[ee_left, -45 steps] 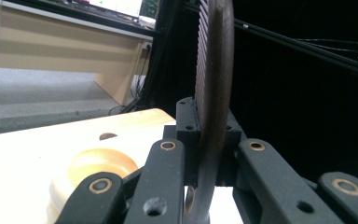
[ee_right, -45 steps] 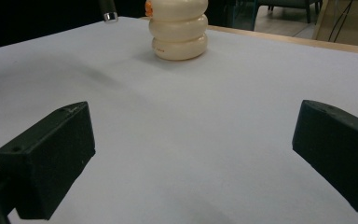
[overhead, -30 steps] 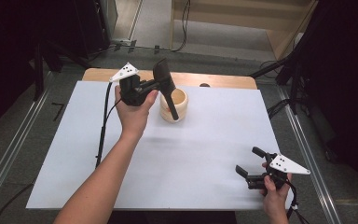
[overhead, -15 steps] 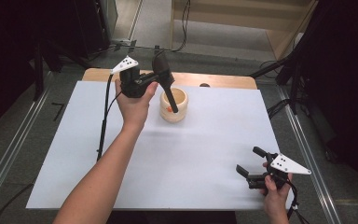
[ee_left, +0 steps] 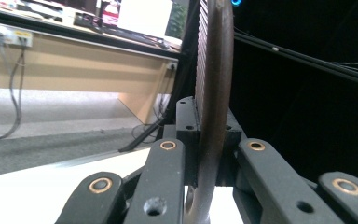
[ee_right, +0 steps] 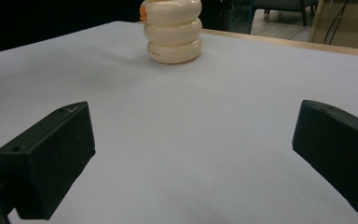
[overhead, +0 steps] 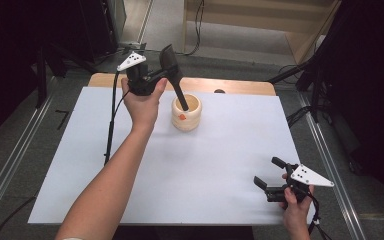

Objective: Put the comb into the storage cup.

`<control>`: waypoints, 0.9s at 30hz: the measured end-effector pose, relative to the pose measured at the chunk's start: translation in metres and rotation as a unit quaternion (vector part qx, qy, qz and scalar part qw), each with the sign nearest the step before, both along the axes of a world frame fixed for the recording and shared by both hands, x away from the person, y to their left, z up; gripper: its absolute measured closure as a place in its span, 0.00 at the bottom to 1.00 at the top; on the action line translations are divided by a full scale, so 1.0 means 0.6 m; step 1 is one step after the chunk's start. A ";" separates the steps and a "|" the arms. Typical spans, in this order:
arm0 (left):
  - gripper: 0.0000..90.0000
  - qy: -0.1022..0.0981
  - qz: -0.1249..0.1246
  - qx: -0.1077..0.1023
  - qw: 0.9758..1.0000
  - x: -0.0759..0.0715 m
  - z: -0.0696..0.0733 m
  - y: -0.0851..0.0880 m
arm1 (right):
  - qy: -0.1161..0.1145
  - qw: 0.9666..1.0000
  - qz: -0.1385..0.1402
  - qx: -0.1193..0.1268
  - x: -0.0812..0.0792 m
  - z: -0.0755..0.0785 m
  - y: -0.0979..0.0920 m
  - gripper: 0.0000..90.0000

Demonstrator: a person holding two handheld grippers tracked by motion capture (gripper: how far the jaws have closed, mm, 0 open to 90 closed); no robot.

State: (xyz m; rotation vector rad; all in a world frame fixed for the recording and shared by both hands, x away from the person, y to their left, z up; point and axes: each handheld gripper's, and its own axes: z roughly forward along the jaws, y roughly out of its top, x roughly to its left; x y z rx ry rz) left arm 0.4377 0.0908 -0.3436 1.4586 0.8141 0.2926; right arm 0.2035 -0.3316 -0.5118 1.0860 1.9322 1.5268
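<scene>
Pinching a ridged black spatula [ee_left: 213, 93], the left tool [overhead: 161, 76] dips its handle into the cream cup [overhead: 186, 112].

The left gripper [overhead: 166, 75] has swung the spatula [overhead: 175, 77] handle-down into the cup [overhead: 186, 113].

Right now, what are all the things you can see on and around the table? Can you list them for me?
Cream ribbed round holder: one, cream with a small orange mark, far middle of the table.
Dark flat tool with a long handle: one, dark brown-black, held in the left gripper, its lower end inside the holder.
White table cover: one, white, spread over the table.
Light wooden table edge: one, tan, along the far side.
Left gripper: one, black with a grey plate, shut on the tool, far left of the holder.
Right gripper: one, black with a grey plate, jaws open, near right corner.
Left forearm: one, reaching in from the bottom.
</scene>
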 end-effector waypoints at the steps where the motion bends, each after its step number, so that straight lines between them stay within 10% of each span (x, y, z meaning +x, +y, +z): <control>1: 0.93 -0.001 0.003 0.000 1.000 0.002 0.001 0.000 | 0.000 1.000 0.000 0.000 0.000 0.000 0.000 0.00; 27: 0.93 -0.018 0.021 0.029 0.999 0.034 -0.049 -0.019 | 0.003 1.000 0.002 0.003 0.002 -0.002 -0.001 0.00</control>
